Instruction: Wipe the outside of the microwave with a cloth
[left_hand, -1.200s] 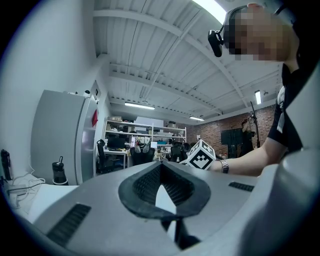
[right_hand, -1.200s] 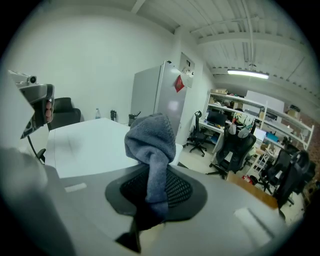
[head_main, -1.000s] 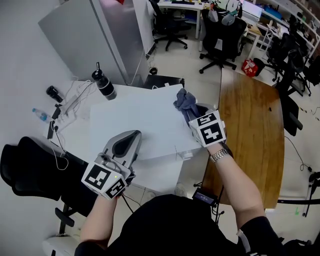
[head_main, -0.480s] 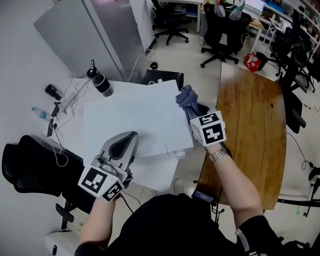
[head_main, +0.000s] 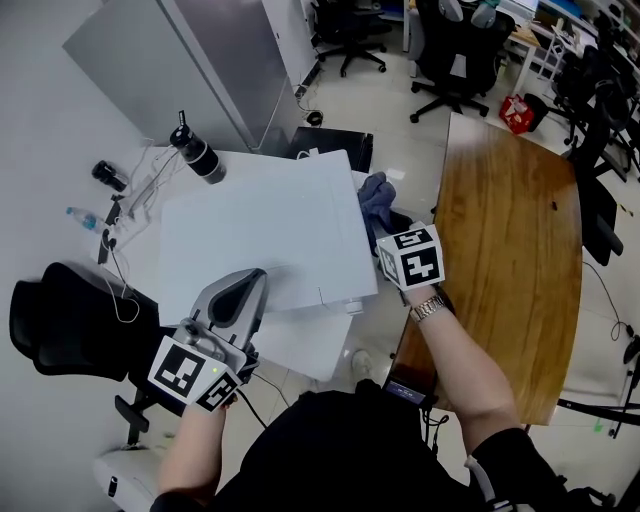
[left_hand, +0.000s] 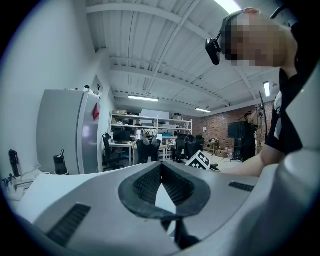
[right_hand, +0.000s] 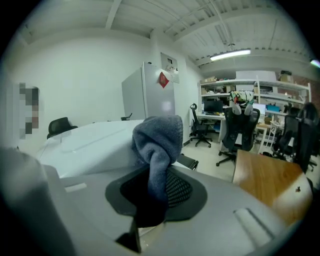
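The right gripper (head_main: 388, 225) had its jaws clamped on the grey cloth (head_main: 374, 196), which sat against the right side of the white microwave (head_main: 255, 235), towards its far corner. The left gripper (head_main: 247, 282) was over the microwave's top by the near edge, jaws closed and empty.

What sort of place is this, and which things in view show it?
Most likely an open office or lab workshop: rolling office chairs, a long wooden table and stocked shelving.

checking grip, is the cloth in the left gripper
No, the grey cloth is pinched in the right gripper; left gripper is empty.
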